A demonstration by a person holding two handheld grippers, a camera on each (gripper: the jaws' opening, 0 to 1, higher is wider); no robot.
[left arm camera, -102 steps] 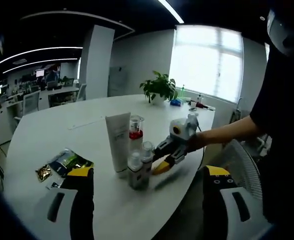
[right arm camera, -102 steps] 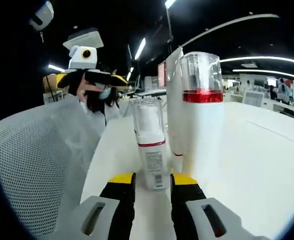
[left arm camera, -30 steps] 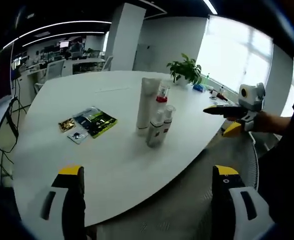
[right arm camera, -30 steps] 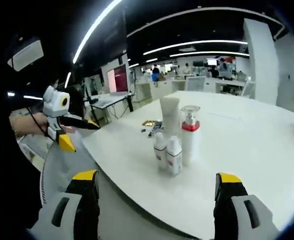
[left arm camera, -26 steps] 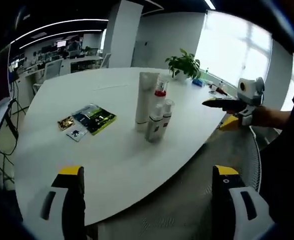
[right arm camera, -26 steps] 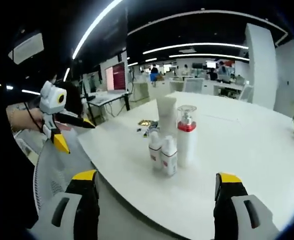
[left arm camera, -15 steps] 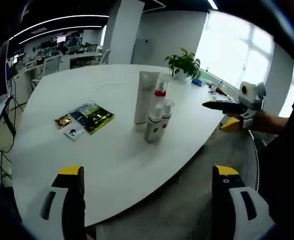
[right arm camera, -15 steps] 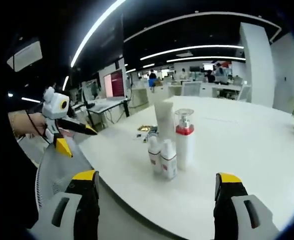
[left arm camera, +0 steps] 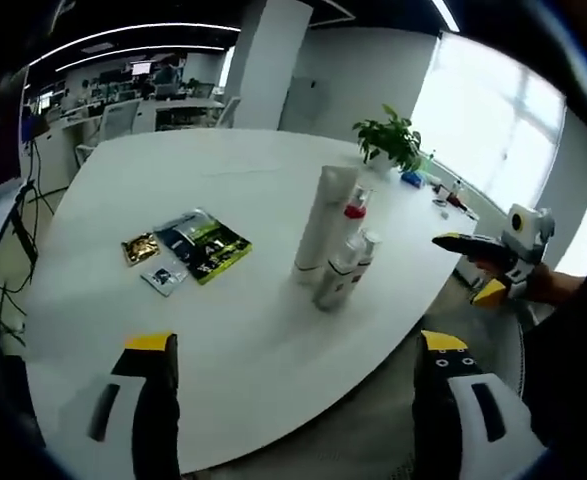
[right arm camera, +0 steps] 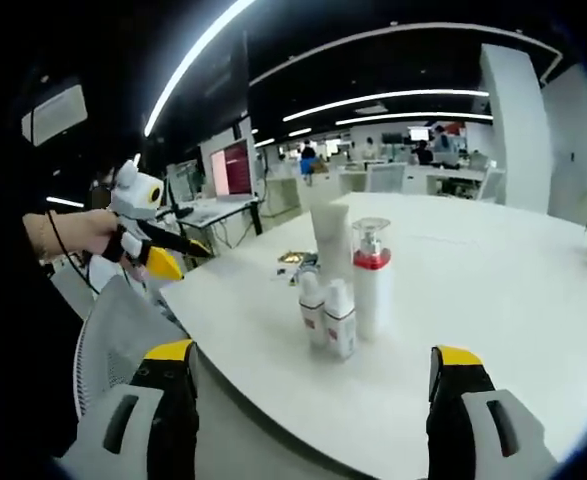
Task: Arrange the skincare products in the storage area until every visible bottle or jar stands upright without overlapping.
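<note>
Several skincare products stand upright in a tight cluster on the white table (left arm camera: 223,340): a tall white tube (left arm camera: 323,222) (right arm camera: 328,235), a white pump bottle with a red collar (left arm camera: 352,215) (right arm camera: 371,278), and two small white bottles (left arm camera: 337,278) (right arm camera: 340,320) in front of them. My left gripper (left arm camera: 295,400) is open, well back from the cluster, and holds nothing. It also shows in the right gripper view, the left gripper (right arm camera: 163,250) in a hand beyond the table edge. My right gripper (right arm camera: 313,400) is open and empty. In the left gripper view, the right gripper (left arm camera: 488,262) hovers off the table's right edge.
Flat sachets and packets (left arm camera: 188,250) (right arm camera: 298,260) lie on the table left of the cluster. A potted plant (left arm camera: 393,142) stands at the far side. A mesh chair back (right arm camera: 123,340) sits by the near edge. Office desks fill the background.
Both grippers stay open and clear of the products. The left gripper's camera has shifted, and in the right gripper view the left gripper has come closer to the table. The products have not moved.
</note>
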